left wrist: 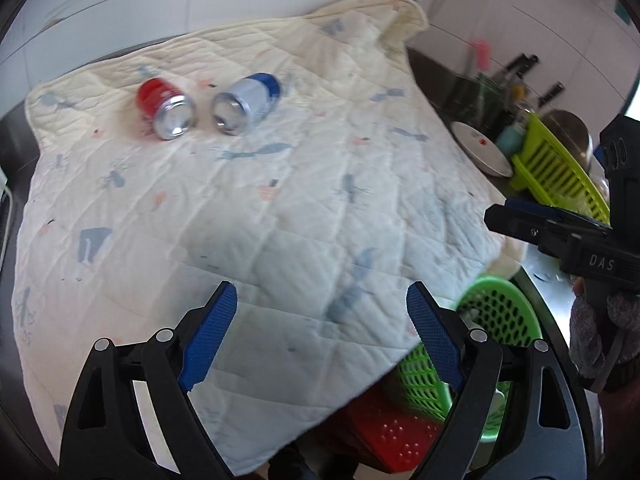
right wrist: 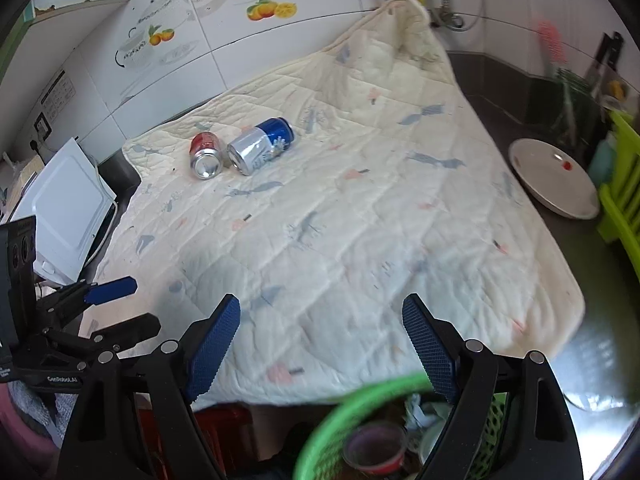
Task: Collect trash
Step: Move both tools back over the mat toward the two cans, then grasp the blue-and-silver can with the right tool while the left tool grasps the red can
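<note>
A red can (left wrist: 166, 110) (right wrist: 205, 155) and a blue-and-silver can (left wrist: 248, 102) (right wrist: 260, 150) lie on their sides, side by side, at the far left of a cream quilted cloth (left wrist: 240, 220) (right wrist: 340, 220). A green mesh bin (left wrist: 496, 320) (right wrist: 332, 432) stands below the cloth's near edge and holds a red cup (right wrist: 376, 446) and crumpled paper. My left gripper (left wrist: 322, 336) is open and empty over the cloth's near part. My right gripper (right wrist: 322, 344) is open and empty above the bin; it also shows in the left wrist view (left wrist: 516, 216).
A white plate (right wrist: 554, 178) (left wrist: 482, 146) and a lime dish rack (left wrist: 556, 168) (right wrist: 622, 200) sit to the right of the cloth. A white appliance (right wrist: 68, 208) stands at the left. A red stool (left wrist: 392, 436) is under the cloth's edge. A tiled wall is behind.
</note>
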Demonstrator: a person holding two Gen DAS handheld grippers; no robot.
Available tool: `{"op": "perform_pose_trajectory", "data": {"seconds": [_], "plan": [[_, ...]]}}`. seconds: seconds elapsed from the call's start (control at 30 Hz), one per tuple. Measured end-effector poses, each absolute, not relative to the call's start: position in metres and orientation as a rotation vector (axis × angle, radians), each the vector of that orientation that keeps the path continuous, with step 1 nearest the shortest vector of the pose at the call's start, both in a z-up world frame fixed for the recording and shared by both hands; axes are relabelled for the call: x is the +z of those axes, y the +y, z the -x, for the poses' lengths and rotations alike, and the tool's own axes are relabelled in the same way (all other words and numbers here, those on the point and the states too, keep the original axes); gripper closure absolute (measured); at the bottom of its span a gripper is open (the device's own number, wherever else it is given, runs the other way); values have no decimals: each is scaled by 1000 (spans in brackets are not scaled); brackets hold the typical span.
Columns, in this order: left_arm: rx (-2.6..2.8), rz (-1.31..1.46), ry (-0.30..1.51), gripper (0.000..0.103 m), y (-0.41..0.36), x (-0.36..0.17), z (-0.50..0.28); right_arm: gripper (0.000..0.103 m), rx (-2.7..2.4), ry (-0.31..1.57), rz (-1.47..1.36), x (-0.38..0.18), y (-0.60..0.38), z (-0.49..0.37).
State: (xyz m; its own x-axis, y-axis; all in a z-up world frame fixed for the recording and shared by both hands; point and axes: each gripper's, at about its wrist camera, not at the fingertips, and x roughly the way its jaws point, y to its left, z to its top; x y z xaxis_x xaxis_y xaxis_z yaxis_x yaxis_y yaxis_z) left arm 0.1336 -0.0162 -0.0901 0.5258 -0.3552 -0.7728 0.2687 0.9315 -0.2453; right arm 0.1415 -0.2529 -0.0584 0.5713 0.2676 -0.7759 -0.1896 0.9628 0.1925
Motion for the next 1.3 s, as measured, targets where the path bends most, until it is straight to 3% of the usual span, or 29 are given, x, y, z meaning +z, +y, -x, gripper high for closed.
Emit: {"op": "perform_pose_trajectory", "data": {"seconds": [0.43,0.87,1.3], "plan": [[-246,166,961,17,59,-99,-191,23,327,952,-92,-63,-170,-267],[-164,208,974,17,116,-105,-239,28,316,1063,-335,-94,-136,-389],[-115,231,957,17,145,-103,-272,29,209,1171,-518,-143,-125,-458]]}}
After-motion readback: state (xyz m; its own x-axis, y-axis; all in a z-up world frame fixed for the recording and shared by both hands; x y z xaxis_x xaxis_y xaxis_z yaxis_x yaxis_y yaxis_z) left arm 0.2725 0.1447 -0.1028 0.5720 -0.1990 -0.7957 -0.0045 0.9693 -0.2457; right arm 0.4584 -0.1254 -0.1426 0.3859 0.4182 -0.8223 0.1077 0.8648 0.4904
